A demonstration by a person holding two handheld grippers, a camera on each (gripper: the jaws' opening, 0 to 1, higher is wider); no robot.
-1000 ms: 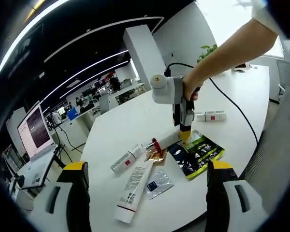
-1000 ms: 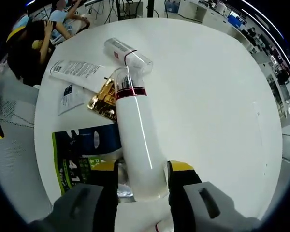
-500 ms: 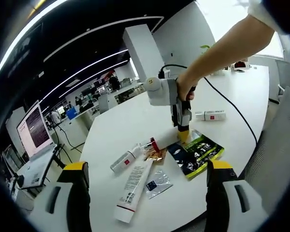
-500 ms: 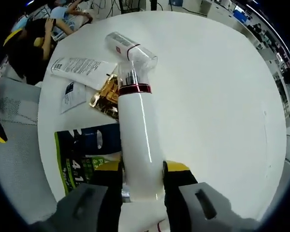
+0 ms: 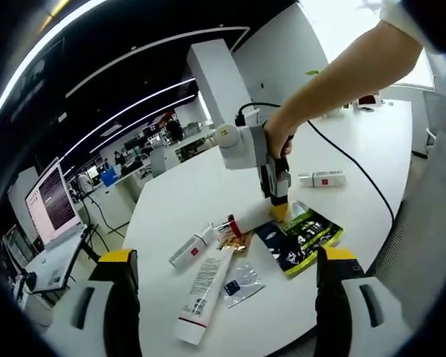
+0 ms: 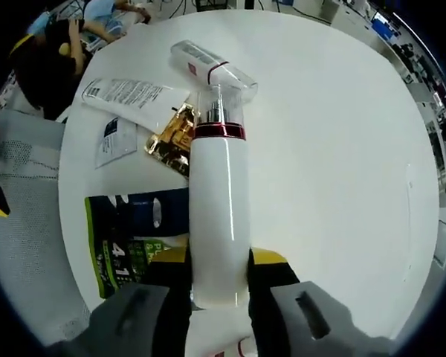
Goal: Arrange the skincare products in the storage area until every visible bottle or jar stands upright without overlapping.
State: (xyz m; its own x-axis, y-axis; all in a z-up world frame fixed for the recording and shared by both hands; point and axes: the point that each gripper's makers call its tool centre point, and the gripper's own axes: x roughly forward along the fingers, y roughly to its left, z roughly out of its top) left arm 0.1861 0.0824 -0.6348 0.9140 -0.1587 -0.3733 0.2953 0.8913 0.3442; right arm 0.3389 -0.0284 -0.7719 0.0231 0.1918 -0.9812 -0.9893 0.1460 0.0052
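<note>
White and red-banded, the pump bottle (image 6: 219, 212) lay along the table (image 6: 342, 134), base clamped in the right gripper (image 6: 219, 271), cap pointing away; the left gripper (image 5: 223, 286) hung open, well apart.

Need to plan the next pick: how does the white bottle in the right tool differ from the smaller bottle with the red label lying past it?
The white bottle is gripped by the right tool; the small bottle lies free on the table. The white bottle is larger and plain white with a red ring under a clear cap; the small bottle is slimmer with printed text and a red label. Both are on their sides, not yet upright.
</note>
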